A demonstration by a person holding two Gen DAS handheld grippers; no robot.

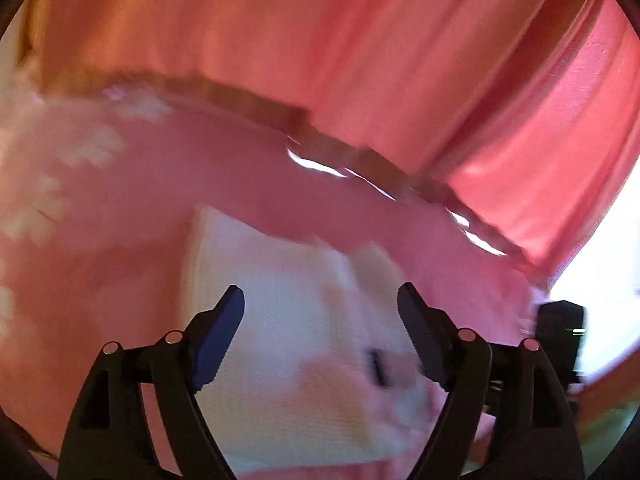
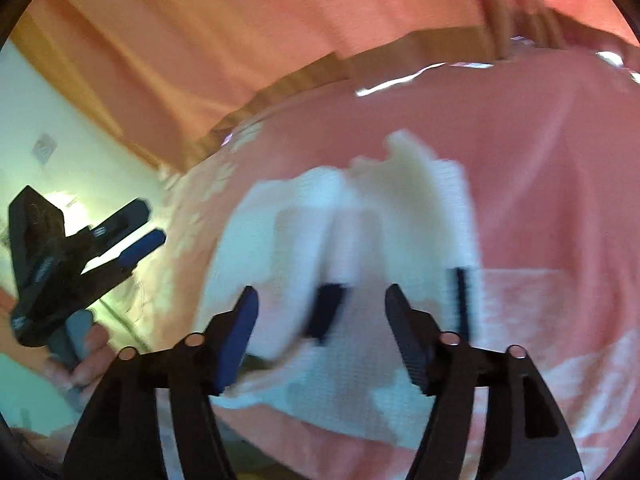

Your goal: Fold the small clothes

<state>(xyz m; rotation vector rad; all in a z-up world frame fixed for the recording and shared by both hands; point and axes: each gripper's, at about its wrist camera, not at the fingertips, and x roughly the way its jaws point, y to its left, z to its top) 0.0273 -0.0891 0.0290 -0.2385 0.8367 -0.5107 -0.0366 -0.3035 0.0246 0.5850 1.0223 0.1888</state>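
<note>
A small white garment (image 1: pixel 280 320) with dark tabs lies on the pink cloth-covered table (image 1: pixel 200 168). It shows rumpled and partly folded in the right wrist view (image 2: pixel 340 240). My left gripper (image 1: pixel 320 312) is open and empty above it. My right gripper (image 2: pixel 320 312) is open and empty just above the garment's near edge. The left gripper also shows at the left of the right wrist view (image 2: pixel 132 228), held off the table's side, its jaws apart. Both views are motion-blurred.
A pink-red curtain (image 1: pixel 360 40) hangs behind the table. A wooden rim (image 1: pixel 248 100) runs along the table's far edge. A pale wall with a socket (image 2: pixel 44 148) is at the left. A bright window (image 1: pixel 612 248) is at the right.
</note>
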